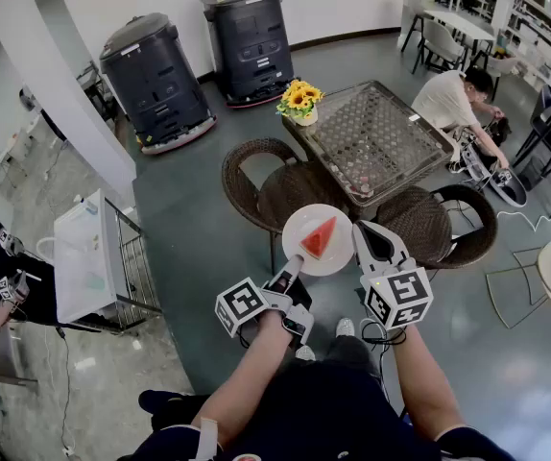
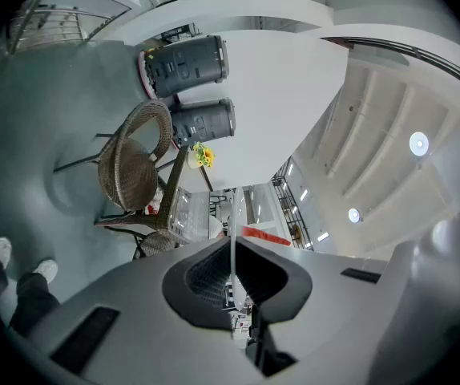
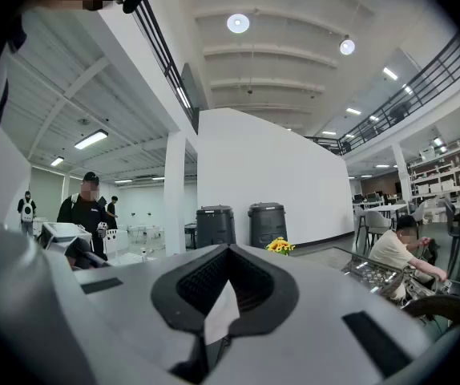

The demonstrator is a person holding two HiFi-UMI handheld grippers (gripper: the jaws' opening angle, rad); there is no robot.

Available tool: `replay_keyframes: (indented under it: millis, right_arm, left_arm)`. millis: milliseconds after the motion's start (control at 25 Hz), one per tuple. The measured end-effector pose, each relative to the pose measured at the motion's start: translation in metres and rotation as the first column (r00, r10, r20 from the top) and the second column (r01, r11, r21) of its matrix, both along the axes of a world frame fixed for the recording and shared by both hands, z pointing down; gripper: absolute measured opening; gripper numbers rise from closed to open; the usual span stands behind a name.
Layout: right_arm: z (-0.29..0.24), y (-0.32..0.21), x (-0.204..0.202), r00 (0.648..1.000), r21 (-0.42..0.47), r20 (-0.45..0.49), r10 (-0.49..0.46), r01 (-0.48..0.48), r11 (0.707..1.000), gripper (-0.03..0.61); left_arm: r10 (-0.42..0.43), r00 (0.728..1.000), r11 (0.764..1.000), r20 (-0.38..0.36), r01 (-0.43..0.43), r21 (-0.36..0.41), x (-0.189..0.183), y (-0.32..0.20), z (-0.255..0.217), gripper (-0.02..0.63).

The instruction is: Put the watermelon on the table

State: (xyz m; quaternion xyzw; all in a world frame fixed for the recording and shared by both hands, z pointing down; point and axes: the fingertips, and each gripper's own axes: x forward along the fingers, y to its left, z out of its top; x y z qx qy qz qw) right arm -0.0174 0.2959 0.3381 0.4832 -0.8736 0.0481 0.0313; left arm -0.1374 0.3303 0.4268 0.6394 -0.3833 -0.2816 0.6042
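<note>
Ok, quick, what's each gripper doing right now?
Left gripper: shut on the plate carrying the watermelon.
Right gripper: shut, empty.

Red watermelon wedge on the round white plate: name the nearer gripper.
Left. The left gripper grips the plate rim below the wedge; the right gripper sits beside the plate's right edge.

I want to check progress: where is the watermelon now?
In the head view, the watermelon lies on a white plate that the left gripper holds by its rim, above the wicker chairs, short of the glass table.
</note>
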Motion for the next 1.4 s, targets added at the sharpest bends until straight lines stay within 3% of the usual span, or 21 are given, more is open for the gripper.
replay_keyframes:
  millis: [760,1400]
  right_arm:
    - [0.007,-0.009,0.005,0.999,-0.006,0.035,-0.007,0.008,1.0,0.003]
    - [0.013,-0.067,0.038,0.998,-0.028,0.04,-0.058,0.059,0.998,0.002]
  left_arm:
    - [0.002,1.0,1.0,0.013,-0.002,0.0,0.005,-0.007,0.004,0.014]
    - [-0.031,0.999,1.0,0.036,0.031,0.003,0.037,-0.06,0.001,0.014]
